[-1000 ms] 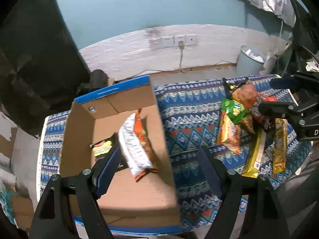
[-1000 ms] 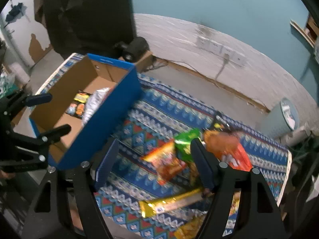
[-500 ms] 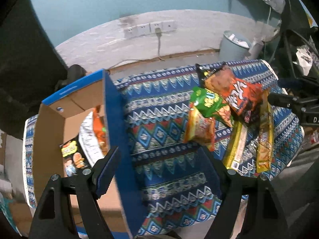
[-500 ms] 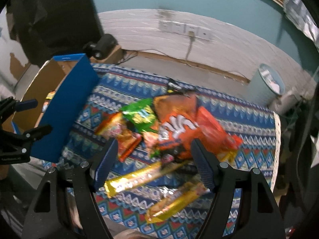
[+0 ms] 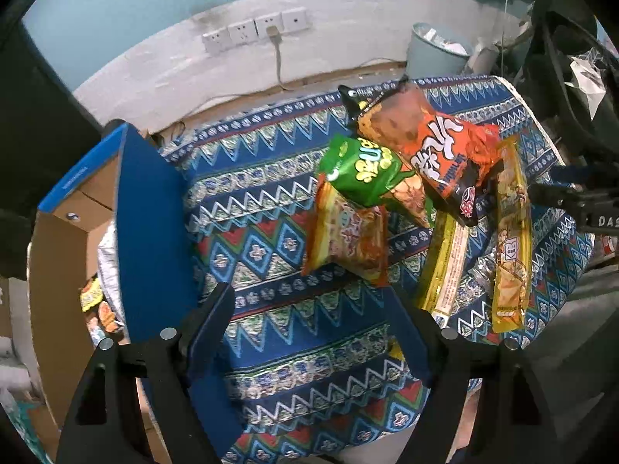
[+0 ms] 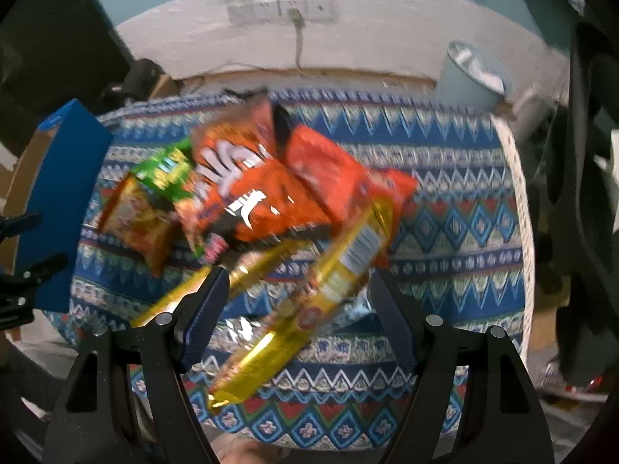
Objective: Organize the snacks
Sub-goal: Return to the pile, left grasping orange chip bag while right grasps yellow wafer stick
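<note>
A pile of snacks lies on the patterned tablecloth (image 5: 271,208): an orange chip bag (image 5: 437,143), a green bag (image 5: 363,174), an orange noodle pack (image 5: 348,239) and two long yellow packs (image 5: 510,232). A blue cardboard box (image 5: 151,224) at the left holds a few snacks (image 5: 96,305). My left gripper (image 5: 309,332) is open and empty, just short of the noodle pack. My right gripper (image 6: 298,309) is open over a long yellow pack (image 6: 309,301), with the orange bag (image 6: 247,189) beyond. It shows at the right edge of the left wrist view (image 5: 572,197).
A grey waste bin (image 5: 437,50) stands on the floor behind the table. Wall sockets (image 5: 255,31) with a cable are on the back wall. A dark chair (image 5: 572,77) stands at the right. The table's near edge (image 6: 329,417) is just below my right gripper.
Both grippers have swung to the right, from the box toward the snack pile. The right gripper has come down close over the yellow packs. Both stay open.
</note>
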A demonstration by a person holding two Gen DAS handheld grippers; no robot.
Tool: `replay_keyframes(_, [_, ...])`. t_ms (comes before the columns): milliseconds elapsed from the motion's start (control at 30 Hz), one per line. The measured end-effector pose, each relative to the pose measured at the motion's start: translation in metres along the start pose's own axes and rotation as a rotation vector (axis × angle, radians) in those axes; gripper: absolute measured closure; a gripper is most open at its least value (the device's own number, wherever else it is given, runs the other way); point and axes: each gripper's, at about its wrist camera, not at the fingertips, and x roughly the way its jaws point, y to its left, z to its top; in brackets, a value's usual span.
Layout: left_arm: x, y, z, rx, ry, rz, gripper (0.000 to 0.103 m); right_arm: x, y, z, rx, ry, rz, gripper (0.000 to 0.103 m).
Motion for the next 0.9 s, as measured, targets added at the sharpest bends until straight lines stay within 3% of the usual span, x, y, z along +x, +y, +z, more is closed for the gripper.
replay_keyframes(233, [0.020,-0.004,0.007,-0.023,0.034,-0.027,0.022,0.028,-0.012,-0.010,0.063,0.070,0.014,0.028])
replay_keyframes(600, [0.062,0.007,0.024,-0.128,0.076,-0.099,0.022,0.057,-0.002,-0.013,0.035,0.115,0.033,0.029])
replay_keyframes(900, [0.088,-0.008,0.037,-0.079,0.094,-0.083,0.022,0.070,-0.004,-0.013,0.011,0.115,0.036,0.057])
